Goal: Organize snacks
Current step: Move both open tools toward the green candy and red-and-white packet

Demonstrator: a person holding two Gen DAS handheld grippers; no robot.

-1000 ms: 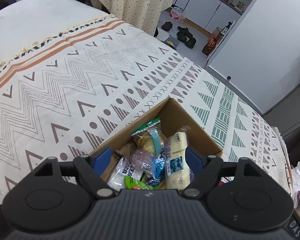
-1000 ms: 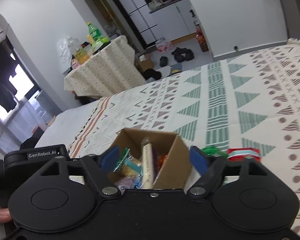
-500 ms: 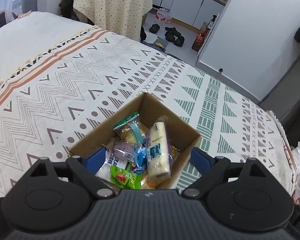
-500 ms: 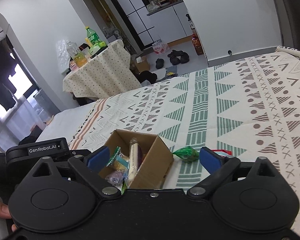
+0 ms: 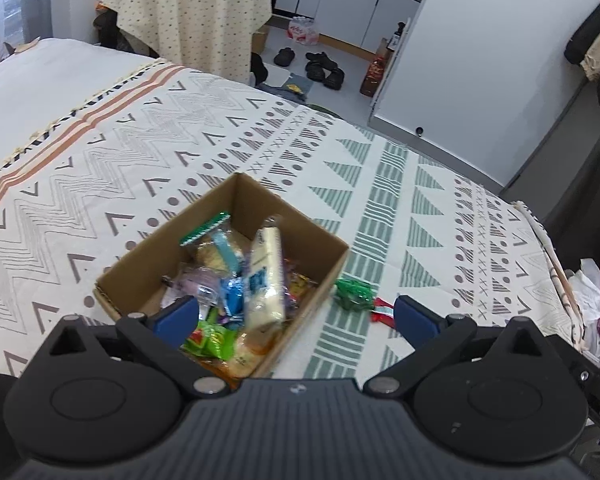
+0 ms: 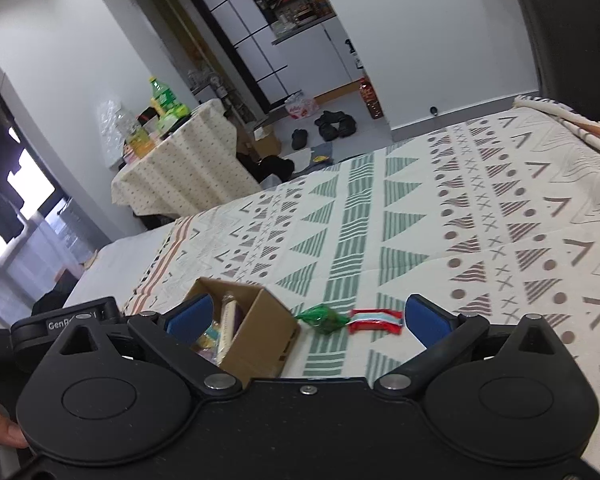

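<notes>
A lived-in home — patterned bedspread (image 5: 260, 152), clothed table (image 5: 192, 12), shoes (image 5: 320, 68) on floor.

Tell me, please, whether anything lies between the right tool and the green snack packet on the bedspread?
Nothing visible does: the green packet lies on bare bedspread beside the cardboard box, ahead of the open right tool.

You pulled both grippers back from the box (image 5: 224, 264). Your left gripper (image 5: 296, 316) and right gripper (image 6: 306, 320) have just been opening wide, with nothing held.
</notes>
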